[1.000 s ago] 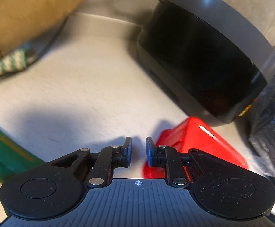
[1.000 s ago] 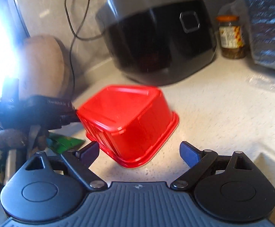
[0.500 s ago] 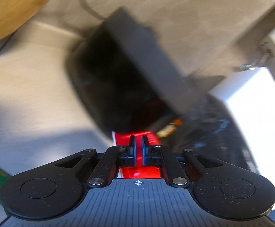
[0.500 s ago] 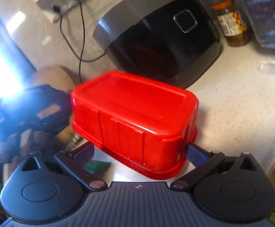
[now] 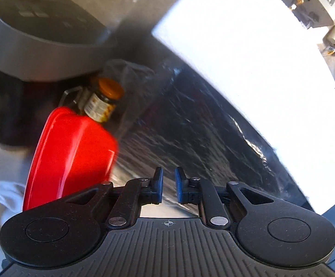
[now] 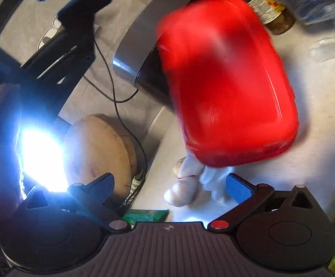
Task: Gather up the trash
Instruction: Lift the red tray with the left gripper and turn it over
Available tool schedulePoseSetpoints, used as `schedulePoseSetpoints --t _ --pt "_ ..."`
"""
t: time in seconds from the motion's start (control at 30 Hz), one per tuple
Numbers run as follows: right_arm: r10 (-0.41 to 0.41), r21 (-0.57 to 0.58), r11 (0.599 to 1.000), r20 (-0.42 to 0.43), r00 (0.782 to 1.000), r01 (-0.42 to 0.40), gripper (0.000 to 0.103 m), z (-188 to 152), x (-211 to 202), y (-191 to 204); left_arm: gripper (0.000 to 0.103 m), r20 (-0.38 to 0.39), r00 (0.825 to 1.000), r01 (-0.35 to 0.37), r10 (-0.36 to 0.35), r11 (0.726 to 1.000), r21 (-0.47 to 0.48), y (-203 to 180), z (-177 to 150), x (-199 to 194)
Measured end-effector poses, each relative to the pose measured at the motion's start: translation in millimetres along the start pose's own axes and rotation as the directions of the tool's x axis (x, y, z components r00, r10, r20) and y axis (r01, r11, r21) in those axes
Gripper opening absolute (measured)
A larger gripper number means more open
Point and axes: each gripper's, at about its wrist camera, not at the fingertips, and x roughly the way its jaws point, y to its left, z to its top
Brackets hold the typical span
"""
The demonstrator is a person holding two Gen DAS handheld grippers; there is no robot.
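- Just ahead of the right gripper (image 6: 169,184), whose fingers are spread wide and hold nothing, the table (image 6: 317,124) carries a white crumpled wad with pale lumps (image 6: 190,184) and, at the near edge, a green wrapper (image 6: 146,215).
- Above and beyond the right gripper, the red plastic tray (image 6: 227,87) is blurred and tilted. Its long axis runs from near-low to far-high, its flat base faces this camera, and nothing can be seen gripping it.
- Seen from the left gripper (image 5: 167,185), whose fingers stand close with a narrow empty gap, the red plastic tray (image 5: 72,154) lies to the left and forward, apart from the fingers.
- Farther off, a jar with an orange lid (image 5: 102,101), crinkled dark plastic (image 5: 190,133) and the rice cooker (image 5: 33,39) stand behind.
- By my reading, the right gripper faces the tray more squarely, so it seems better placed.
- Half a second ago the left fingers were nearly shut with the tray right at their tips; now the tray has swung up and sideways.
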Motion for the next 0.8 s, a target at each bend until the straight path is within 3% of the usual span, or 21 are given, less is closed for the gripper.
schedulePoseSetpoints --t 0.17,0.3,0.37,0.43,0.5,0.53,0.7,0.8 --pt "-0.098 0.028 0.995 0.1 0.99 0.095 0.103 -1.3 -32.6 -17.7 0.014 0.036 0.999 -0.014 0.014 1.0 0.002 -1.2 -4.8 -13.4" --pt "-0.217 -0.038 0.973 0.19 0.958 0.228 0.102 -4.6 -60.2 -19.4 0.014 0.101 0.991 -0.088 0.084 0.995 0.038 11.8 -6.0 -44.5" --pt "-0.336 -0.141 0.915 0.255 0.907 0.378 0.102 -6.5 -66.3 -8.6 0.014 0.137 0.977 -0.176 0.165 0.982 0.069 22.2 -14.0 -58.4" --pt "-0.438 -0.246 0.82 0.314 0.842 0.517 0.102 -6.8 -67.9 2.0 0.014 0.14 0.959 -0.26 0.247 0.962 0.085 35.4 -20.5 -60.8" --pt "-0.487 -0.287 0.758 0.349 0.8 0.586 0.102 -1.3 -71.6 7.4 0.014 0.118 0.958 -0.27 0.261 0.961 0.059 53.6 -27.0 -56.9" --pt "-0.49 -0.282 0.758 0.349 0.799 0.588 0.102 5.3 -76.7 4.5 0.014 0.11 0.96 -0.261 0.256 0.965 0.026 64.2 -30.1 -52.6" --pt "-0.453 -0.174 0.841 0.287 0.844 0.512 0.102 36.9 -83.2 -7.3 0.014 0.099 0.975 -0.185 0.201 0.971 -0.15 116.6 -36.2 -13.8" --pt "-0.453 -0.112 0.861 0.277 0.848 0.496 0.102 54.0 -69.5 -18.9 0.014 0.117 0.973 -0.168 0.199 0.959 -0.23 139.0 -34.3 11.7"
